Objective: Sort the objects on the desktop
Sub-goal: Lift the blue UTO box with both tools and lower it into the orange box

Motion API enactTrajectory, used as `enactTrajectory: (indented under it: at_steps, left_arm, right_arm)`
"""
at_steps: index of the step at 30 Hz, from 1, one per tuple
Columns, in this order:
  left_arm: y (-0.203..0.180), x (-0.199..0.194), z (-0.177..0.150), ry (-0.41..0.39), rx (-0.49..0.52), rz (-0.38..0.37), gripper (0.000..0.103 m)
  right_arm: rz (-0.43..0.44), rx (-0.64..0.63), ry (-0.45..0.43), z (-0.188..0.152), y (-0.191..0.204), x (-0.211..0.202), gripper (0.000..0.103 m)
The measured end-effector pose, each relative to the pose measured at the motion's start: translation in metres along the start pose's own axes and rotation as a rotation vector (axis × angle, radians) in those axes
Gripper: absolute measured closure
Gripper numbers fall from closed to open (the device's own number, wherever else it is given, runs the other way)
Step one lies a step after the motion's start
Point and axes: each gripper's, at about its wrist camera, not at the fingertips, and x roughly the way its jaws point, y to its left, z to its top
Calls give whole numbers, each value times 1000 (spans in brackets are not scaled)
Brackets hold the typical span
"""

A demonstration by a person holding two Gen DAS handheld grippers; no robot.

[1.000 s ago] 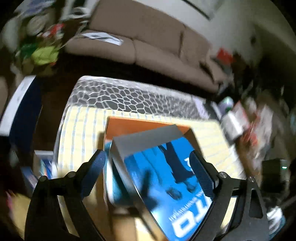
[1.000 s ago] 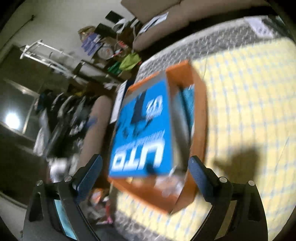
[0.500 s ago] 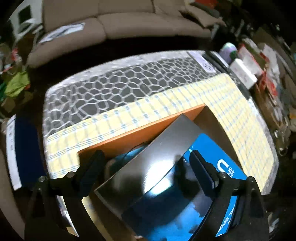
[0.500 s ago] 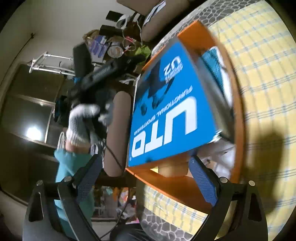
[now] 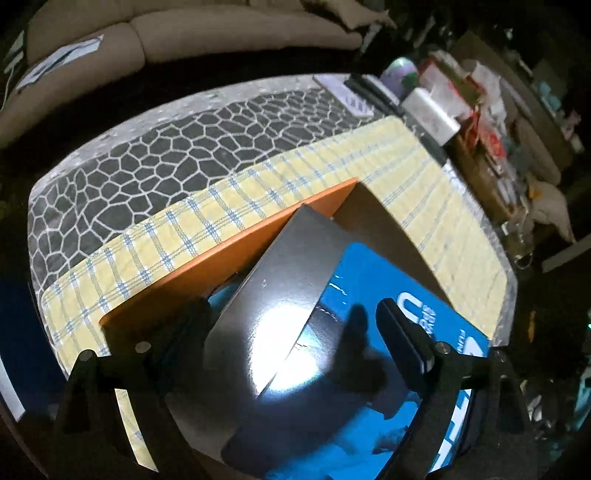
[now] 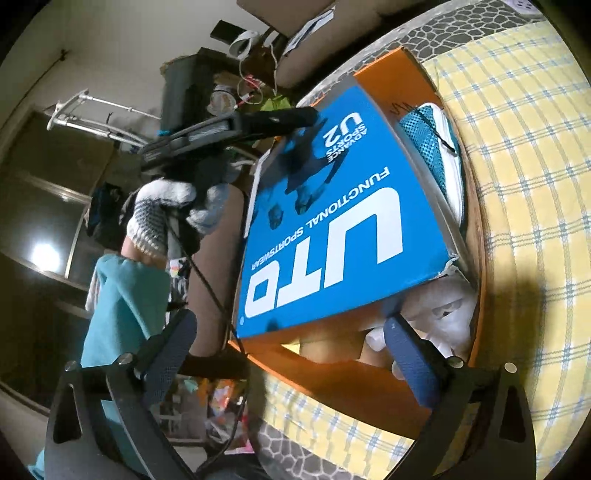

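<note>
Yellow checked cloth (image 5: 325, 173) over desk (image 5: 147, 162) — sofa (image 5: 166, 29) beyond. Orange box (image 6: 391, 74): blue UTO box (image 6: 332, 229) tilted across its top, teal shoe (image 6: 432, 144) inside. Left tongs (image 5: 291, 328) spread, closing around blue box, pads apart from it. Right tongs (image 6: 291, 332) opening — nothing pinched.

Quick count around the orange box (image 6: 332, 373): one box, and one blue lid (image 6: 332, 221) lying tilted across its top. Inside the box, one teal shoe (image 6: 432, 147) along the side beyond the lid, plus one wad of white paper (image 6: 443, 310) at the near end. Under the box, one yellow checked cloth (image 5: 417, 162). Two grippers, a left gripper (image 5: 291, 328) and a right gripper (image 6: 291, 339), and one gloved hand (image 6: 166, 206) beside the box.
</note>
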Motion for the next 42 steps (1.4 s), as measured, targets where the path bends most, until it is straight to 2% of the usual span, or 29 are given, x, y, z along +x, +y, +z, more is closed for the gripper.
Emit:
enactTrajectory:
  at_steps: [2,5,9,12,16,20,21,24,29,32,33,35,36,37,39,42]
  left_arm:
    - [-1,-14,-4,-26,-13,-3,14]
    - [-6,-47,-15,-115,-42,-30,14]
    - [-2,-98,-39,-258,-131,-79,14]
    - [11,-120,-58,-320,-206,-124,13]
    - [29,-122,-76,-366,-313,-148,13]
    - [50,-115,-87,-420,-427,-189,13]
    - [55,-112,-87,-418,-456,-204,13]
    - [53,-103,-83,-404,-464,-180,13]
    - [43,-80,-83,-323,-484,-139,13]
    - [38,-62,-88,-290,-497,-70,13]
    - [39,-58,-89,-296,-499,-85,18]
    - [42,-52,-93,-310,-538,-166,19]
    - [41,-52,-92,-316,-542,-173,19]
    - [39,-51,-90,-315,-532,-154,19]
    - [34,-50,-86,-306,-516,-134,18]
    - [29,-47,-80,-294,-507,-109,17]
  right_arm:
    - [-4,15,-12,1,-2,-2,0]
    - [21,58,-36,5,-6,-11,0]
    - [18,39,-95,18,2,-29,0]
    - [16,21,-152,37,12,-44,0]
    - [-23,-41,-209,77,30,-50,0]
    - [-103,-71,-194,121,30,-29,0]
    - [-123,-67,-189,129,26,-22,0]
    - [-186,-54,-153,144,11,-1,0]
    - [-244,-68,-112,151,-6,9,0]
    - [-273,-97,-95,155,-9,12,0]
    - [-288,-113,-83,156,-7,17,0]
    - [-313,-167,-43,155,-2,32,0]
    - [-338,-195,-33,154,3,39,0]
    - [-384,-227,-9,152,8,49,0]
    - [-420,-246,8,150,11,57,0]
    - [-450,-212,46,148,1,62,1]
